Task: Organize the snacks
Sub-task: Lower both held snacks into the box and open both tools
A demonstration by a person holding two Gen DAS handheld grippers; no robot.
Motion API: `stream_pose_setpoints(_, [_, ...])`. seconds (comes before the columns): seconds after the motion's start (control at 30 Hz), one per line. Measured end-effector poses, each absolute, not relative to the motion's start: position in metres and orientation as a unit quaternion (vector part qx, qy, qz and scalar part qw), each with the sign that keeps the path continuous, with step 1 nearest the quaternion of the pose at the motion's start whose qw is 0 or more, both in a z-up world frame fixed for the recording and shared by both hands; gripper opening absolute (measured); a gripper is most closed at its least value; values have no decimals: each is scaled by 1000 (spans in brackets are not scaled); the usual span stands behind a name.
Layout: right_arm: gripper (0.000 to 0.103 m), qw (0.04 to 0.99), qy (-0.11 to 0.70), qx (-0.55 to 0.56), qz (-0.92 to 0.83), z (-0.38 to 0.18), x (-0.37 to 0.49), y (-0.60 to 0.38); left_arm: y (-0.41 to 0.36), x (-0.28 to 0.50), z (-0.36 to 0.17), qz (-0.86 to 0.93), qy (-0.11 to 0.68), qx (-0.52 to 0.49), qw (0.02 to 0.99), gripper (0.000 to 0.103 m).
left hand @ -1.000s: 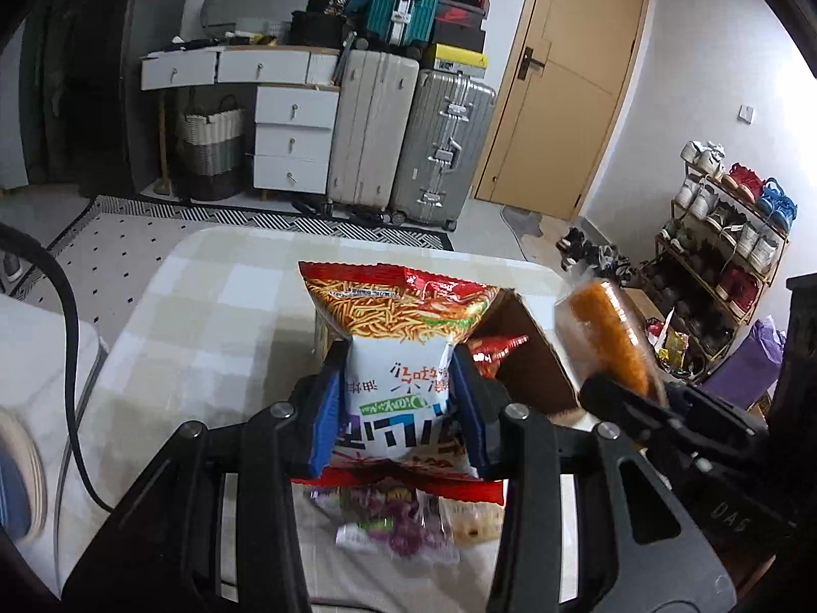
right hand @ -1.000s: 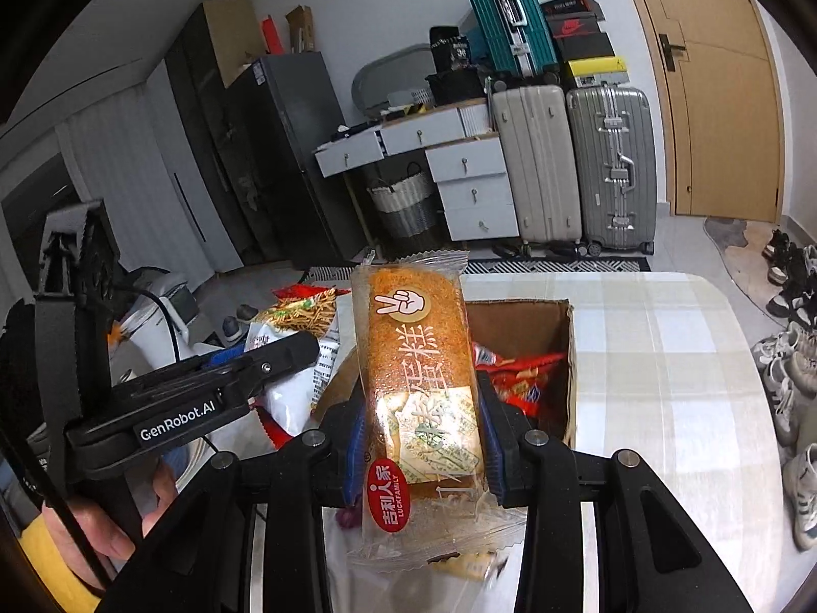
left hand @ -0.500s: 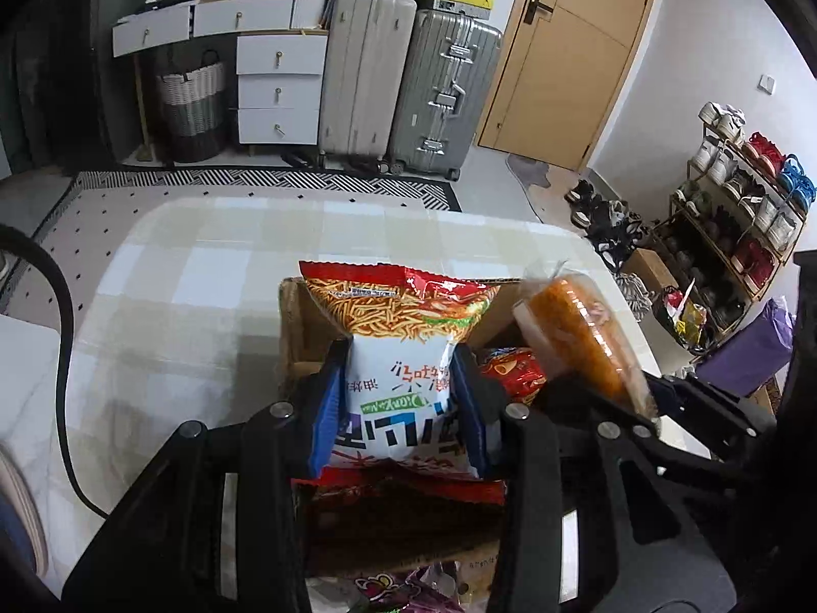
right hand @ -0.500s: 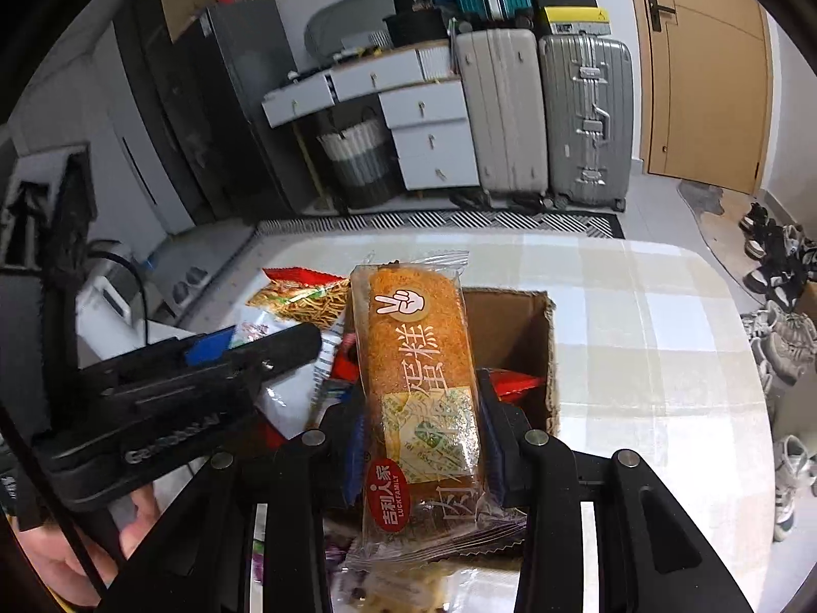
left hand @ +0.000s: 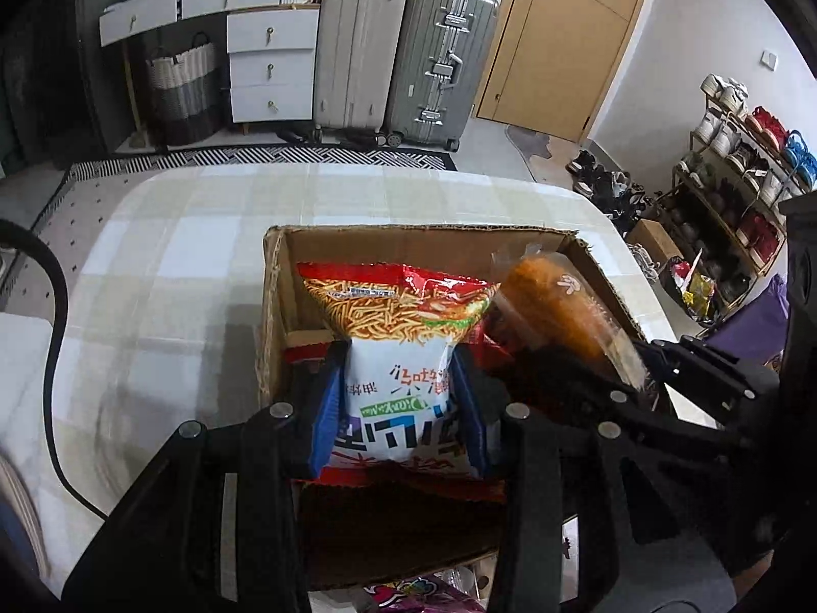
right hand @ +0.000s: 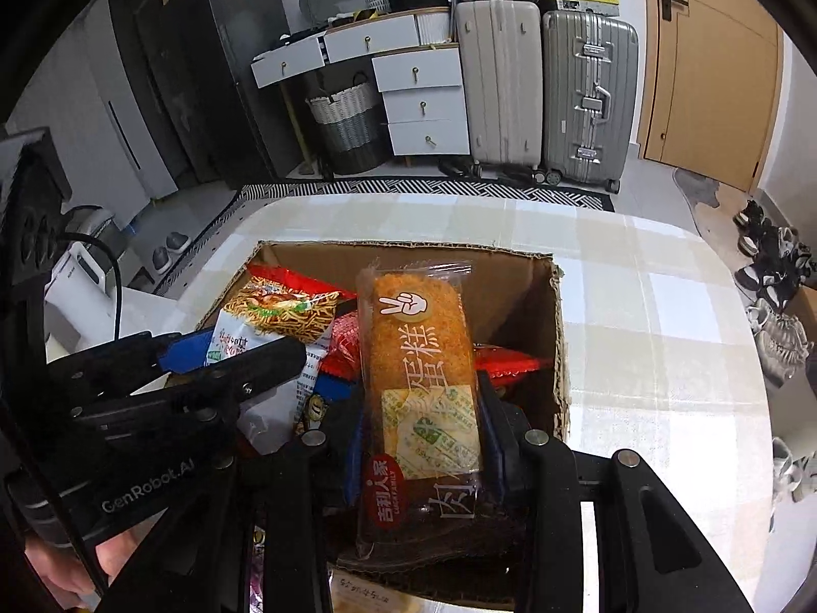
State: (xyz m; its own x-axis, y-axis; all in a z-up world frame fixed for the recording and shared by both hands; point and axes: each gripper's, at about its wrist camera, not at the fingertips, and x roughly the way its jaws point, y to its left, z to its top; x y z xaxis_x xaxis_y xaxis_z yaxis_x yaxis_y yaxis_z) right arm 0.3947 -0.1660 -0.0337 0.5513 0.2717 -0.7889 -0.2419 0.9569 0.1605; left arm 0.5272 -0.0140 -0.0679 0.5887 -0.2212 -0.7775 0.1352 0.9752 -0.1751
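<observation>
My left gripper (left hand: 398,403) is shut on a red-and-white bag of noodle snacks (left hand: 393,327) and holds it over the open cardboard box (left hand: 273,306), on the left side. My right gripper (right hand: 421,434) is shut on a clear-wrapped orange cake bar (right hand: 418,352) and holds it over the same box (right hand: 559,337), beside the left gripper (right hand: 224,357). The cake bar also shows in the left wrist view (left hand: 551,306). Red snack packets (right hand: 505,362) lie inside the box.
The box stands on a checked table (right hand: 664,357). More snack packets (left hand: 408,592) lie on the table in front of the box. Suitcases (left hand: 398,56), drawers (left hand: 268,66) and a shoe rack (left hand: 740,179) stand beyond the table. A black cable (left hand: 56,337) runs at left.
Both grippers have moved forward and down with their snacks, from in front of the box to over its opening. The box now looms larger in both views.
</observation>
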Motion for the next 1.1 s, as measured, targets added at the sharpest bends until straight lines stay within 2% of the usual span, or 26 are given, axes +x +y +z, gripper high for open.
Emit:
stream_pose_setpoints(0.37, [37, 886, 440, 4, 146, -32, 388, -165, -4, 507, -73, -99, 434, -49, 894, 38])
stream_pose_setpoints(0.53, [37, 887, 437, 10, 147, -31, 384, -169, 0, 486, -67, -98, 429, -64, 896, 46])
stream_pose_setpoints(0.67, [39, 890, 431, 16, 146, -28, 383, -173, 4, 478, -60, -89, 420, -61, 901, 64])
stream_pose_setpoints(0.83, [40, 896, 418, 16, 151, -19, 377, -176, 7, 469, -49, -89, 410, -70, 905, 71])
stream_pose_setpoints(0.9, [41, 899, 409, 17, 152, -14, 374, -177, 9, 465, -46, -81, 406, -70, 908, 79])
stream_pose_setpoints(1.0, [47, 903, 400, 20, 155, -7, 370, -178, 13, 456, -39, -79, 402, -79, 909, 79])
stream_pose_setpoints(1.1, [48, 909, 384, 24, 161, 3, 362, -180, 16, 448, -35, -78, 402, -82, 909, 80])
